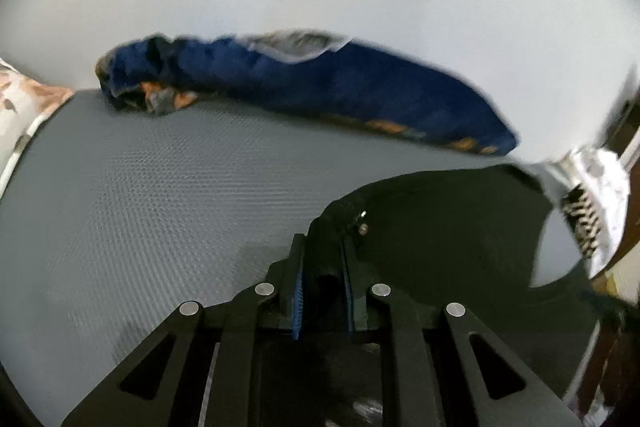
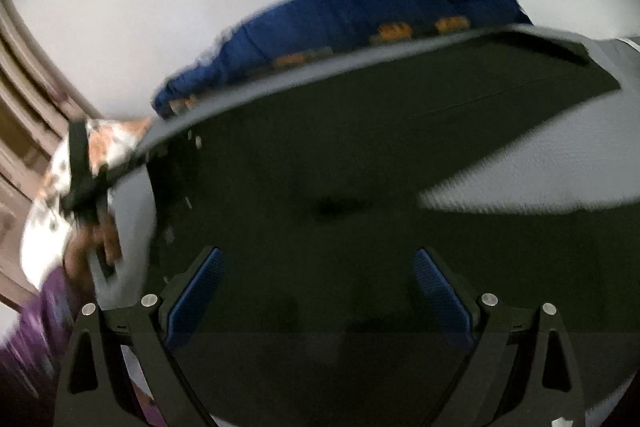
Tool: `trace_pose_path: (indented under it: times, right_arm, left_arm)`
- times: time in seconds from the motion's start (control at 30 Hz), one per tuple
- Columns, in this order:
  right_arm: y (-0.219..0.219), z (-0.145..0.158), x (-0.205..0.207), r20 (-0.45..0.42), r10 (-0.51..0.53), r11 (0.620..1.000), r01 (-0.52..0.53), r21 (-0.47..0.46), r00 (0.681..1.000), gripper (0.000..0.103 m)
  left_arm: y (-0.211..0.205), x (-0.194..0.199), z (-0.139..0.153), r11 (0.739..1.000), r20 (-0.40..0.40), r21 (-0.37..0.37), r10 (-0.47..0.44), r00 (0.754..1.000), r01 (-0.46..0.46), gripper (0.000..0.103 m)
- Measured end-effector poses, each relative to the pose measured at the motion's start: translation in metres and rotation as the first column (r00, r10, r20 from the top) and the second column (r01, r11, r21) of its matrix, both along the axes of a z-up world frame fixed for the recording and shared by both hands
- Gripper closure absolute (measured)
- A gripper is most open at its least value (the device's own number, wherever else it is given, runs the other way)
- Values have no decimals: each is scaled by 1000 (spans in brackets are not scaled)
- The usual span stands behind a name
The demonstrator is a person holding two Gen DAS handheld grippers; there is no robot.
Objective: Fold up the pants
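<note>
Left gripper (image 1: 322, 263): clenched on the waist edge of the dark pants (image 1: 440, 219)
Right gripper (image 2: 318, 291): jaws wide apart, released, above the pants (image 2: 360, 167)
Pants: spread on the grey bed (image 1: 140, 207); blue blanket (image 1: 320, 83) along its far edge, against the wall

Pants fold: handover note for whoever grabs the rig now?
Left tool: shut on the black pants, pinching an edge near a metal button.
Right tool: open, over the pants, gripping nothing.
Pants lie spread on the grey mattress; a rolled blue blanket lies behind them by the wall.
Done: one edge grasped. No finished fold visible.
Left: probably grip with the right tool, then fold.
</note>
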State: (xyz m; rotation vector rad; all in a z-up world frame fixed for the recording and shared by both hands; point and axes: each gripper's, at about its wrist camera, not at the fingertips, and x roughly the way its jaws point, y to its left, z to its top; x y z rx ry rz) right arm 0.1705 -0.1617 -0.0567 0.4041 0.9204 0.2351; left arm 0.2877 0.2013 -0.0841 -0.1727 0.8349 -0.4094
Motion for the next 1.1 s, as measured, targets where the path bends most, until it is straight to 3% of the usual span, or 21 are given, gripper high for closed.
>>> trace_pose_path:
  times: [0.13, 0.23, 0.33, 0.43, 0.5, 0.53, 0.6, 0.63, 0.67, 0.73, 0.93, 1.1]
  right_arm:
    - [-19, 1, 60, -68, -9, 980, 22, 199, 998, 7]
    - [-29, -10, 107, -170, -7, 946, 62, 318, 985, 7]
    - [-36, -27, 140, -255, -18, 911, 122, 395, 967, 8]
    - [-45, -49, 161, -337, -47, 869, 205, 451, 940, 16]
    - [-45, -56, 171, -359, -51, 876, 215, 432, 932, 26]
    - [-44, -59, 176, -371, -53, 890, 212, 404, 927, 36]
    - [-41, -68, 180, -403, -45, 902, 210, 378, 914, 62]
    - [-40, -71, 181, -415, -39, 905, 208, 372, 909, 85]
    - [-38, -73, 178, -421, -38, 912, 204, 356, 906, 93]
    - [-39, -73, 167, -406, -44, 920, 195, 339, 913, 97]
    - [-43, -51, 86, -314, -50, 922, 165, 351, 948, 98]
    - [-40, -59, 8, -317, -56, 900, 185, 395, 947, 98]
  left_arm:
    - [-15, -47, 22, 1000, 79, 0, -30, 996, 30, 87]
    - [-27, -77, 28, 999, 113, 7, -45, 993, 45, 87]
    - [-30, -93, 28, 999, 107, -11, -37, 994, 39, 87]
    - [-26, -102, 29, 999, 87, -42, -22, 996, 26, 87]
    - [-24, -106, 29, 998, 69, -58, -14, 997, 18, 87]
    - [-24, -110, 30, 998, 65, -61, -14, 998, 18, 87]
    - [-24, -112, 31, 998, 58, -60, -14, 998, 17, 86]
    - [-24, -112, 32, 998, 56, -57, -14, 998, 17, 86]
    - [-23, -113, 32, 998, 53, -54, -13, 998, 15, 86]
    - [-22, -115, 33, 999, 44, -54, -3, 999, 5, 86]
    - [-7, -131, 38, 998, 21, -58, 13, 1000, -12, 85]
    - [4, -165, 36, 1000, -2, -5, -4, 1000, 4, 85]
